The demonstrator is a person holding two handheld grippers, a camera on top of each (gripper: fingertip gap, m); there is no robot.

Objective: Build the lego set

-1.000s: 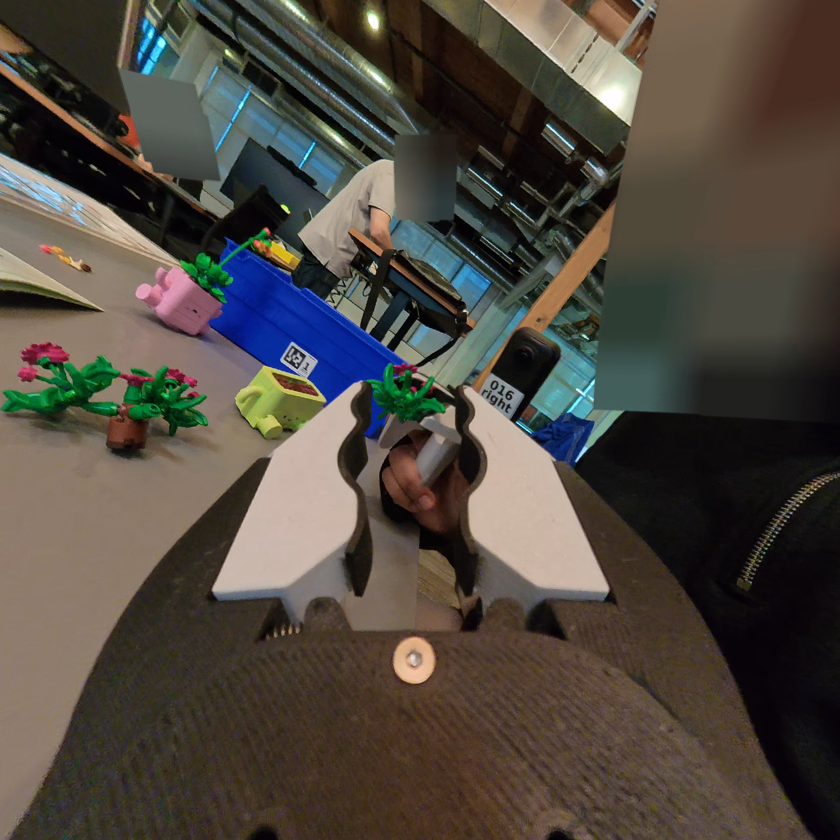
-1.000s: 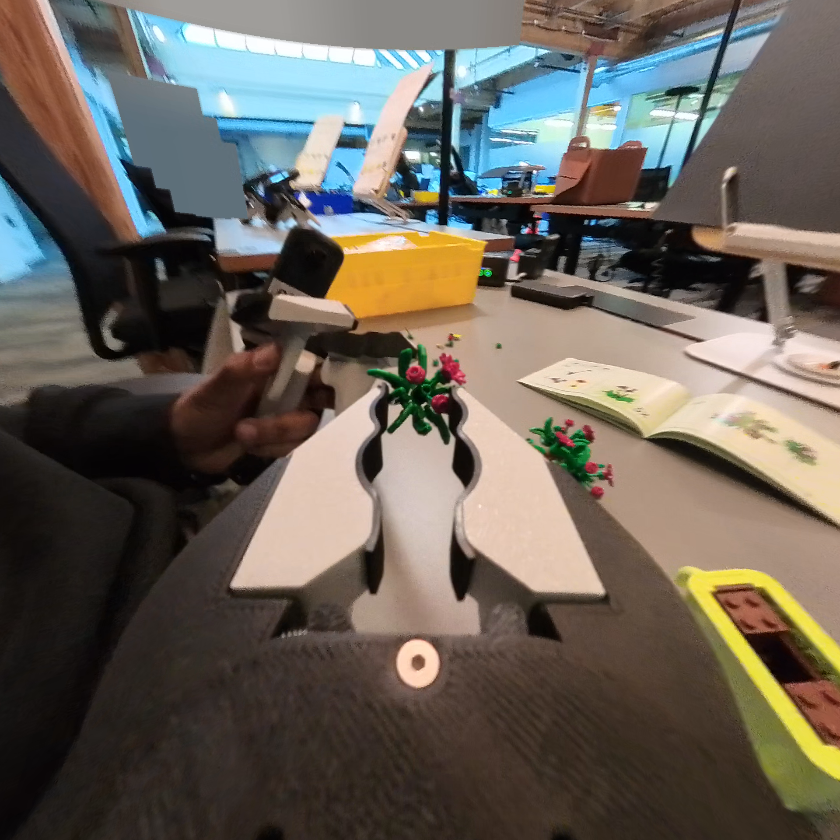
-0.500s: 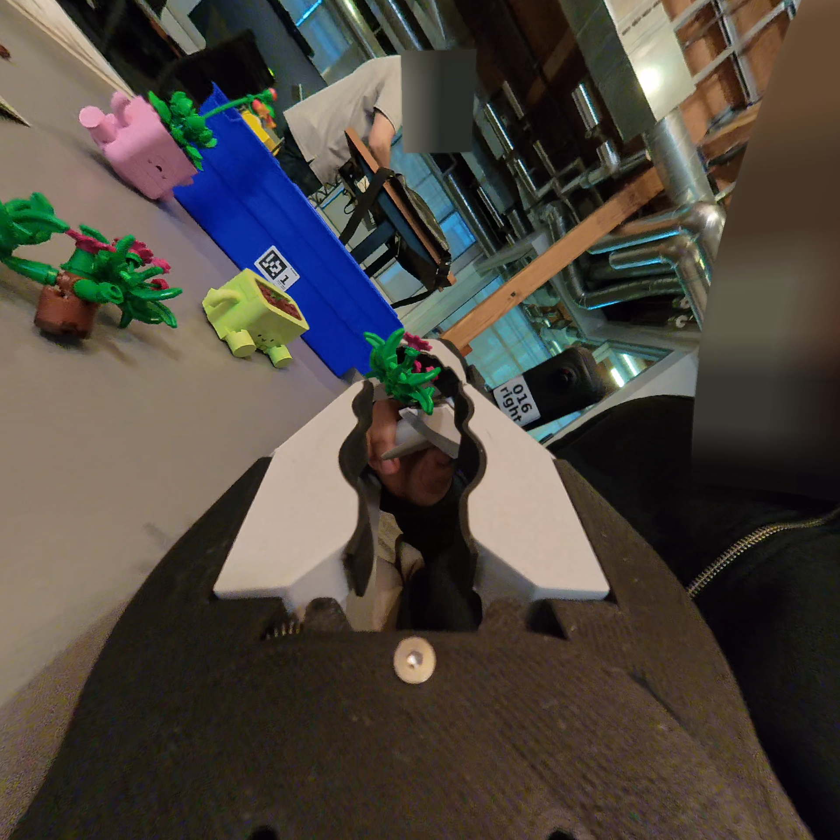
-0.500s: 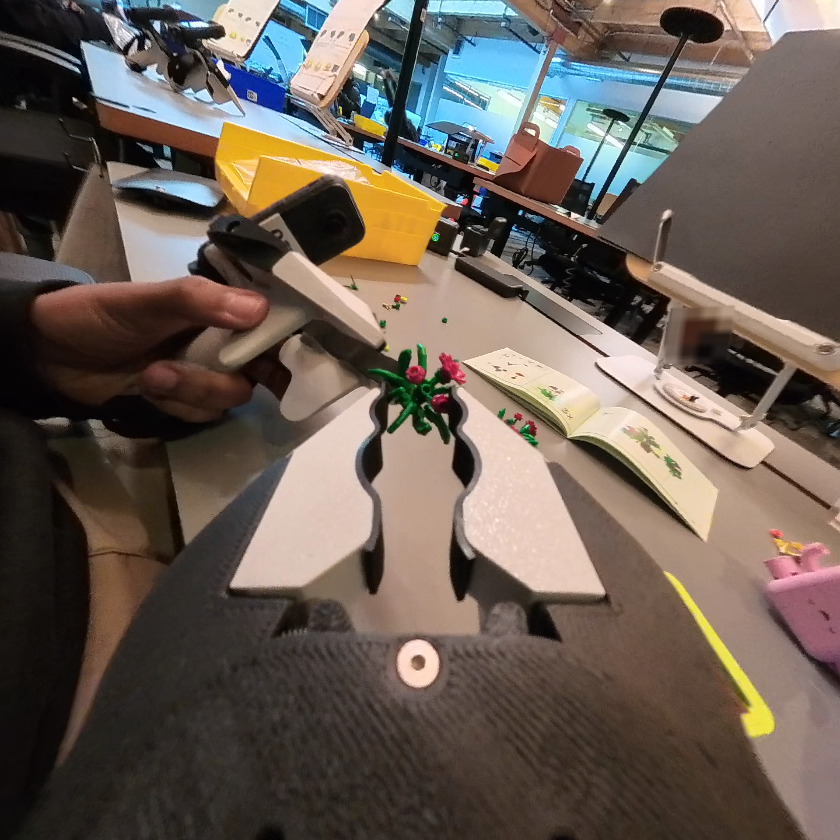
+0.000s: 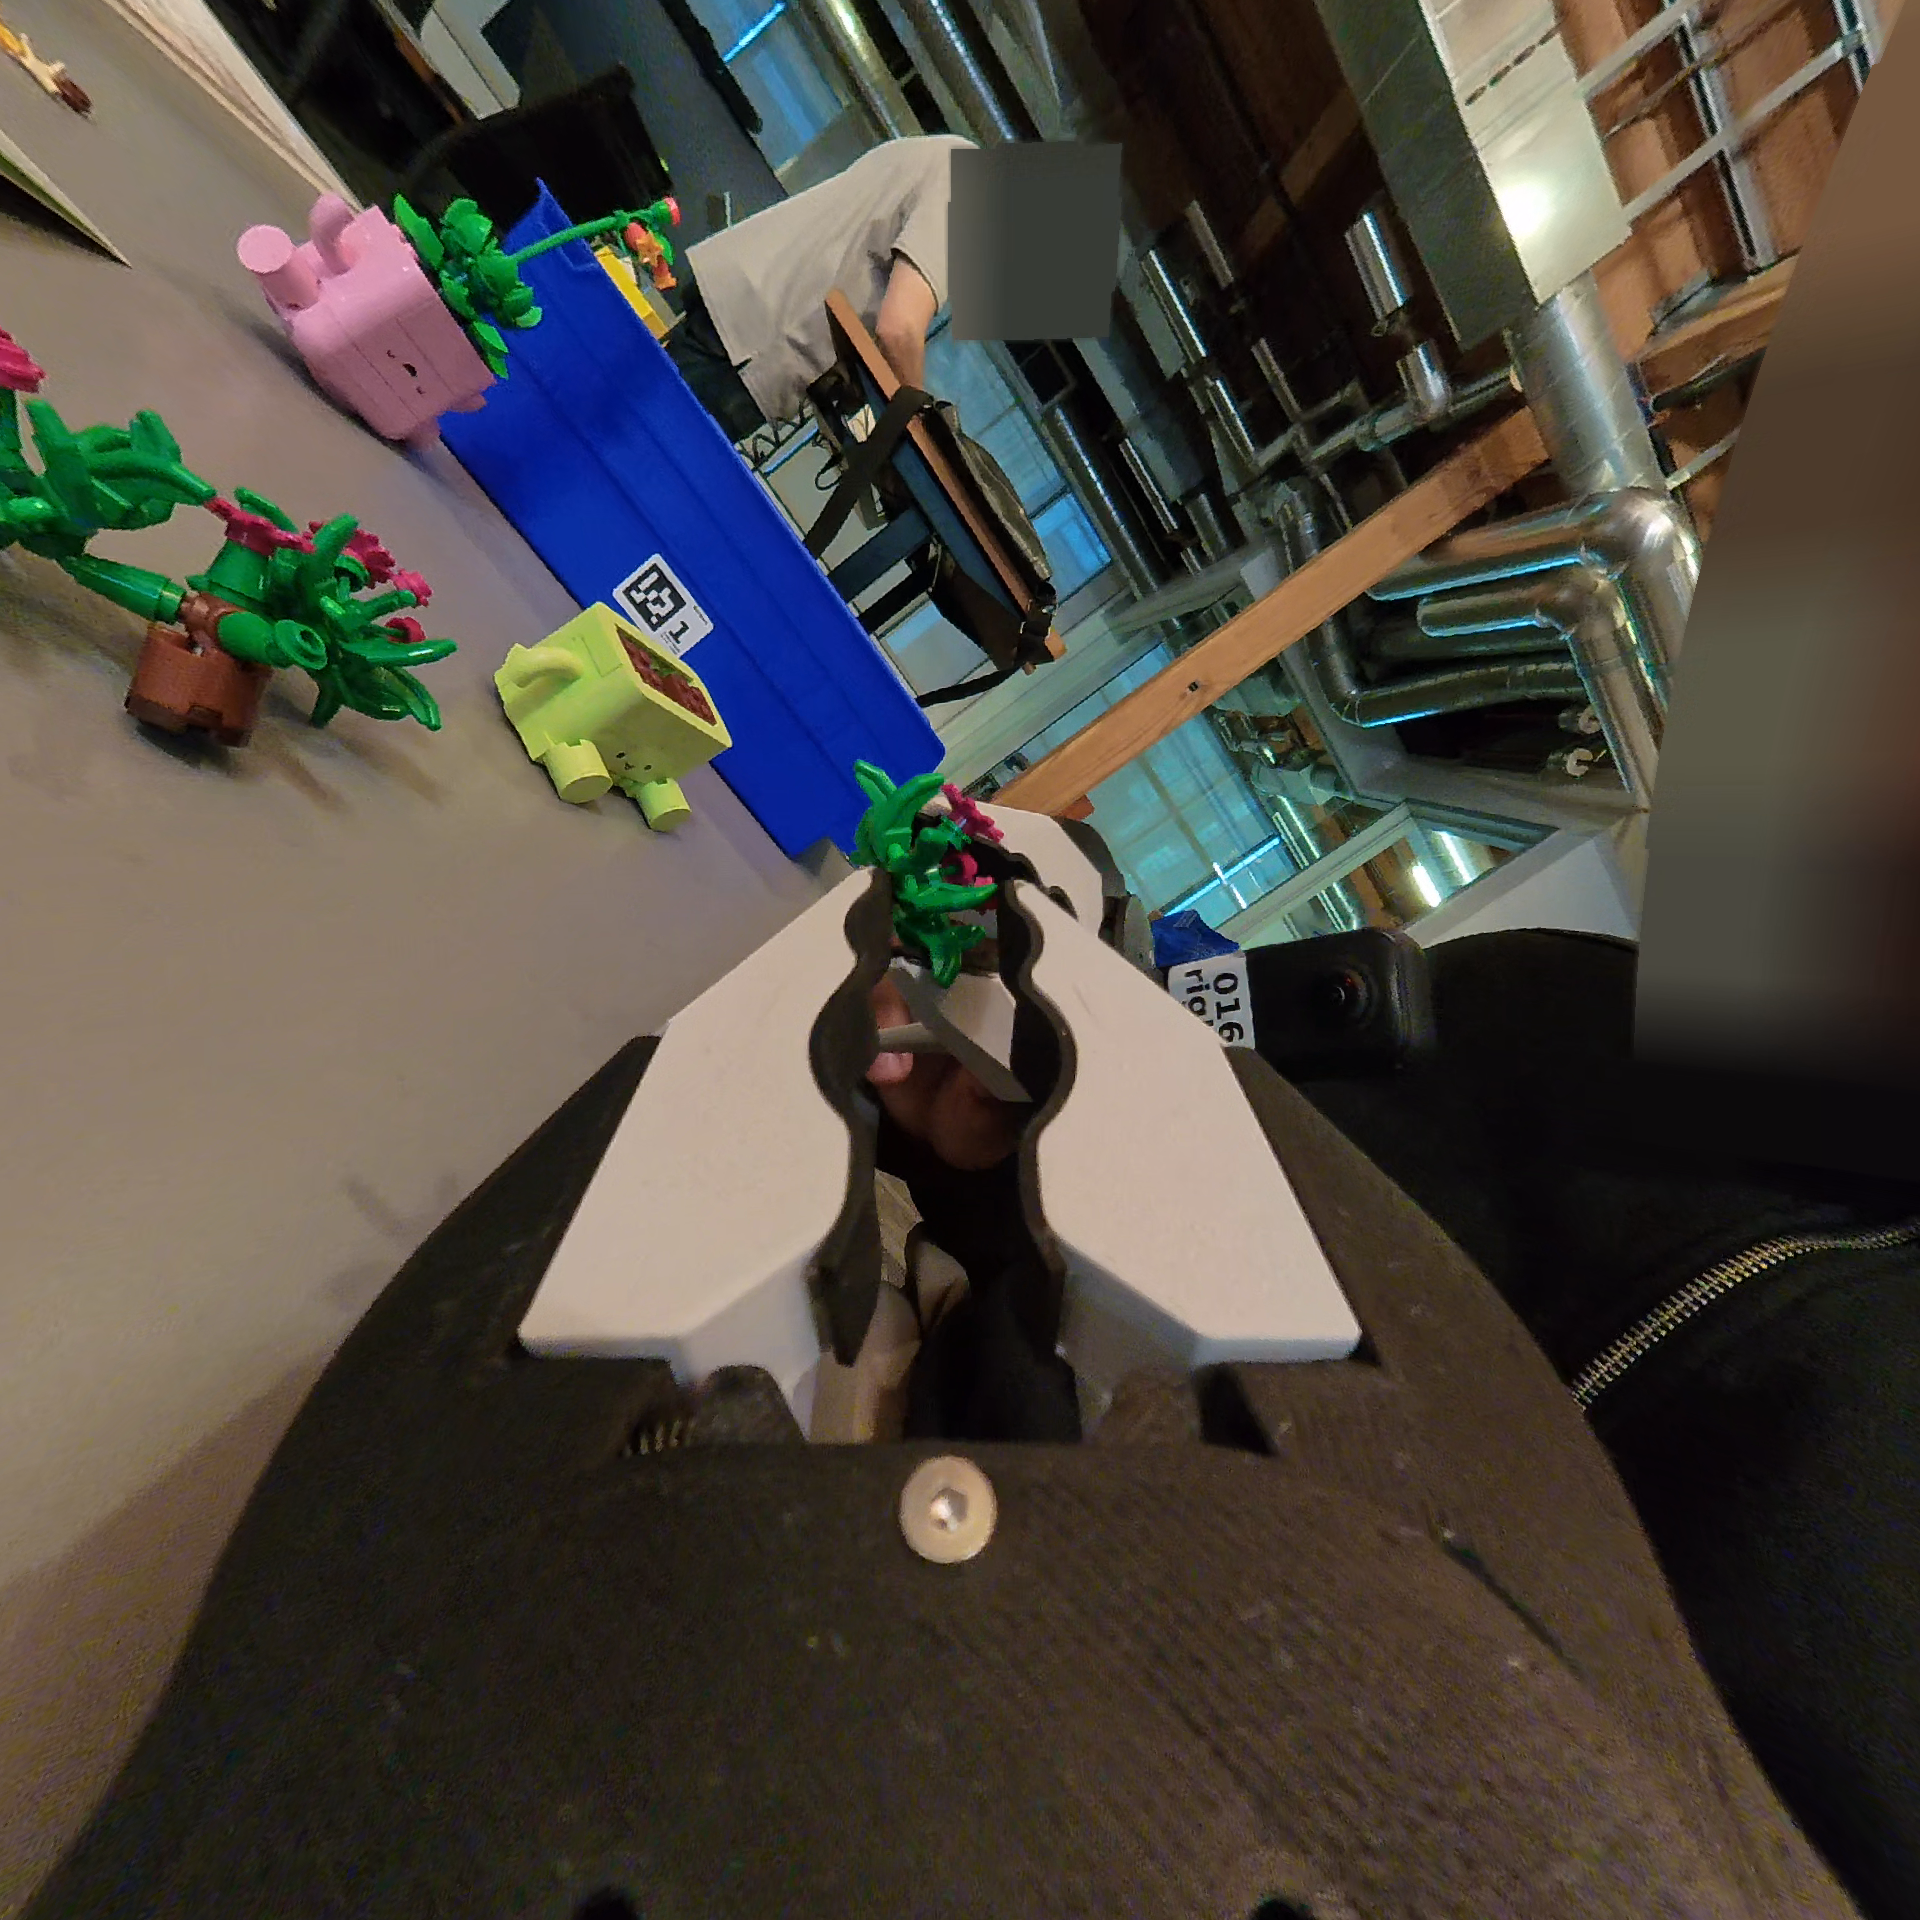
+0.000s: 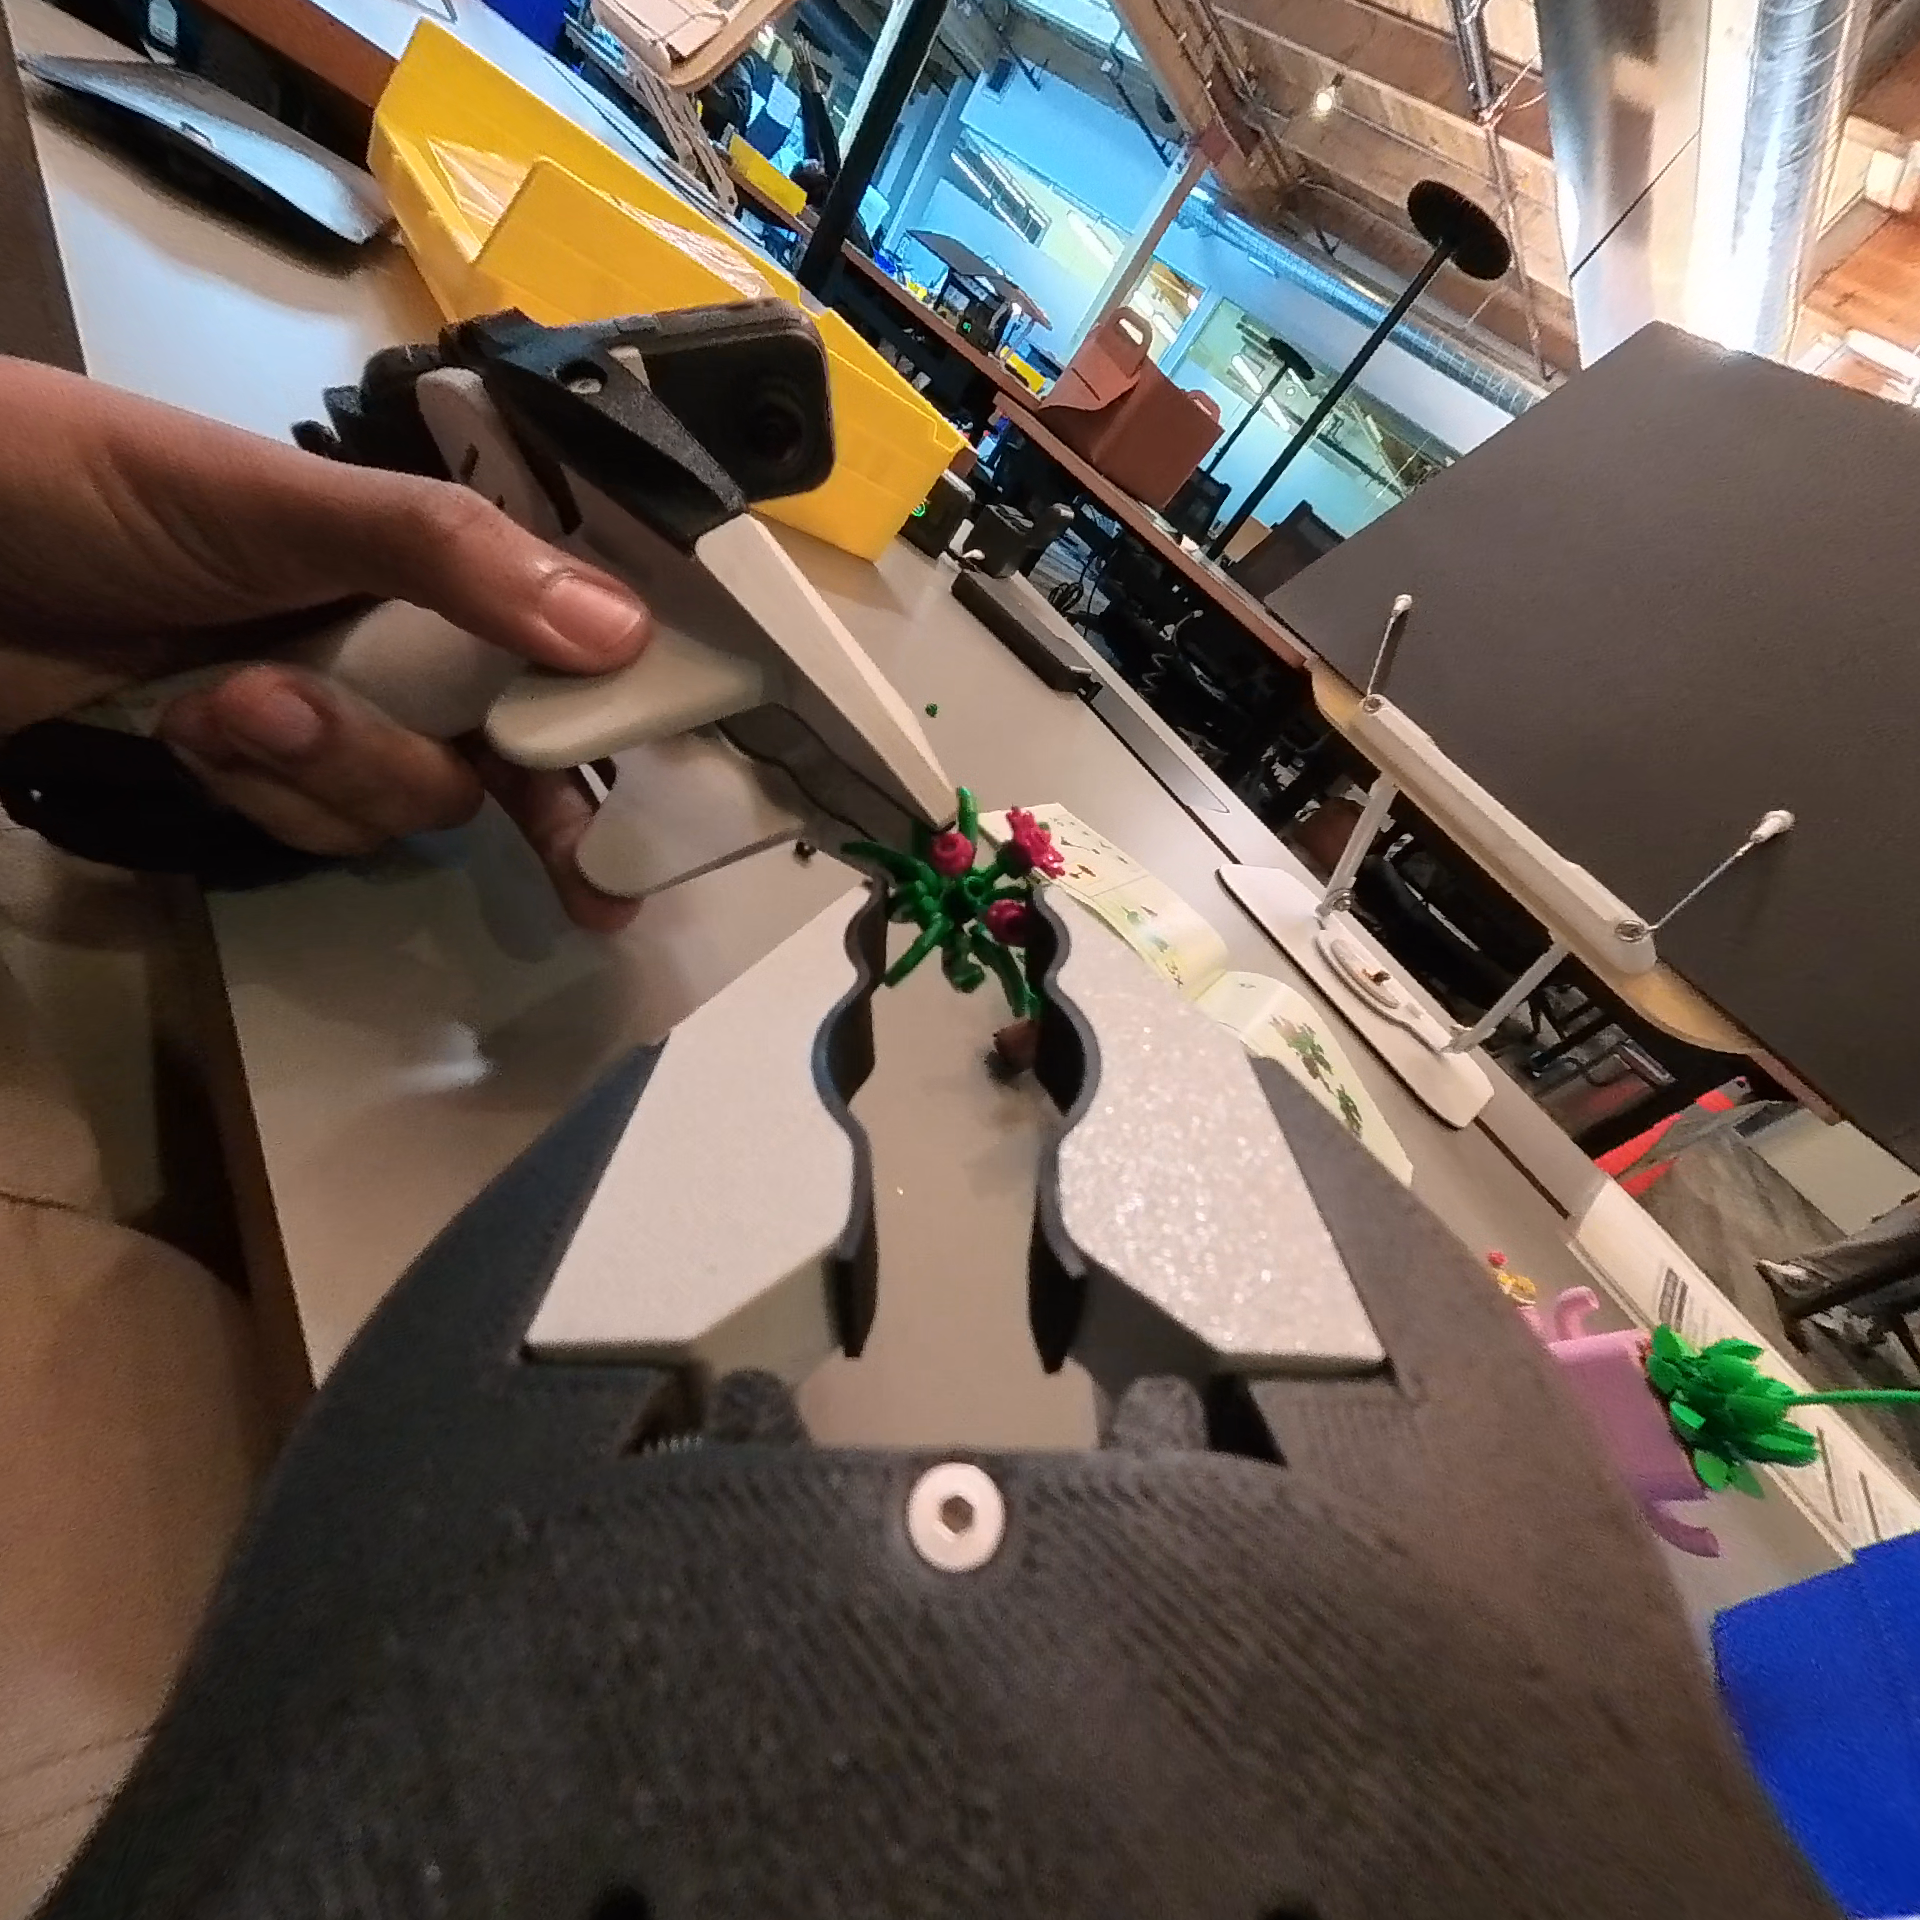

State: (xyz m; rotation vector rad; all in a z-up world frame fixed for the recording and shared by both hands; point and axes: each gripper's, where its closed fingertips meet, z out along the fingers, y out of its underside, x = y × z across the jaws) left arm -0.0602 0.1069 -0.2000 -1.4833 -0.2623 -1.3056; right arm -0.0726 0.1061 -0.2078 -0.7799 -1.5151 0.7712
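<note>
Change: over the last second we saw both views tilt hard; the left hand-held gripper and right hand-held gripper had closed in on each other, tips now meeting at the flower sprig.
Task piece: the green sprig with magenta buds sat at the tips of both tools, lifted off the bench, near the person's lap edge.
Right hand-held gripper: jaws narrowed to a small gap, sprig stems caught between the tips; we judged it pinched there.
Left hand-held gripper: seen from the right wrist view, its tip touched the sprig's top by a bud. In its own view the sprig lay between the tips; whether it truly clamped, we could not tell.
Hand: a hand squeezed the left tool's trigger.
Other builds: lime pot, pink pot with foliage, brown-potted plant, all on the bench, well apart from the sprig.
Surroundings: blue bin beside the pots; open instruction booklet and yellow bin farther off.
Meaning: we judged this a two-tool adjustment or handover of the sprig, ahead of seating it in a pot.
Risk: thin stems could twist out or shed a bud.
</note>
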